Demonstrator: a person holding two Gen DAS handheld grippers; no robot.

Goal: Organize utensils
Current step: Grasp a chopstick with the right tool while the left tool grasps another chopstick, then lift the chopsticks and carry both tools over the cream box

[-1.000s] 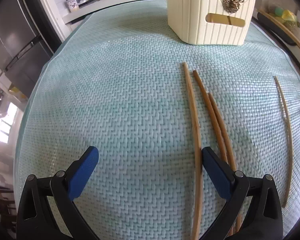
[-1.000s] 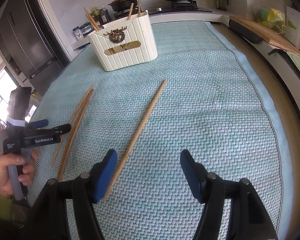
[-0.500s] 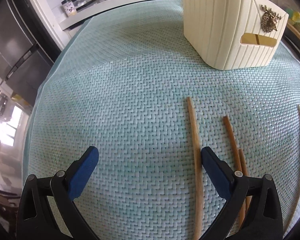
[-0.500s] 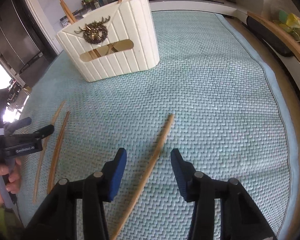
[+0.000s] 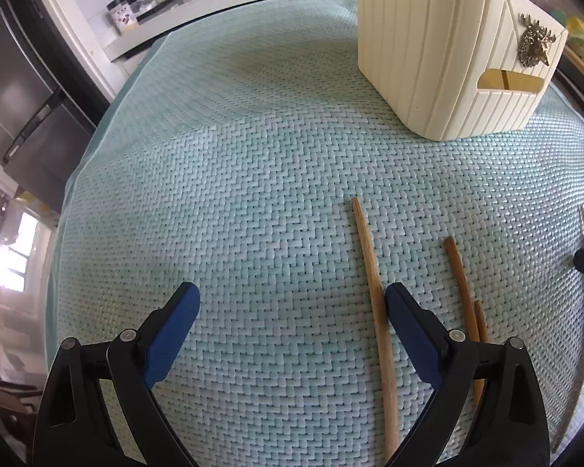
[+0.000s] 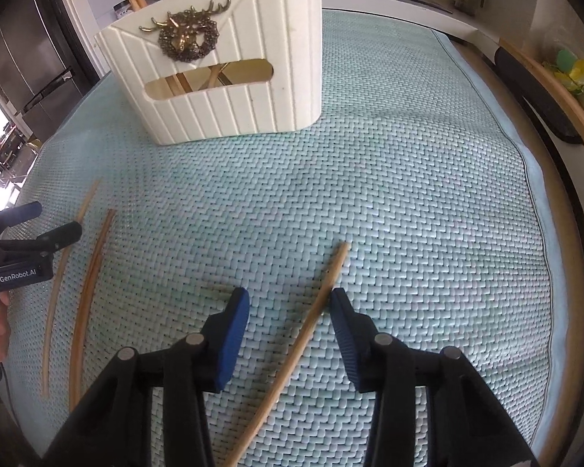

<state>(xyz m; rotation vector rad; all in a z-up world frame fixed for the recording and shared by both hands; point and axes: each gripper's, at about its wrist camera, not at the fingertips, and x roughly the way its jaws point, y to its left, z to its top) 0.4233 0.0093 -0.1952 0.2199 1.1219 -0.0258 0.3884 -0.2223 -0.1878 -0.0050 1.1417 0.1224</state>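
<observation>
**Op A:** Near the middle of the green woven mat, I've got the right gripper straddling a loose chopstick, jaws apart, nothing clamped; the right pad looks close to or just touching it.

**Op B:** My left gripper is spread wide and empty. A long chopstick lies just inside its right finger, with two shorter chopsticks beyond.

**Op A:** Progress?

**Op B:** Partly done, I'd judge. Several sticks stand in the cream ribbed holder towards the mat's far edge; four remain flat.

**Op A:** They're slim, plain wood, slightly tapered, and I'd expect them to roll.
</observation>
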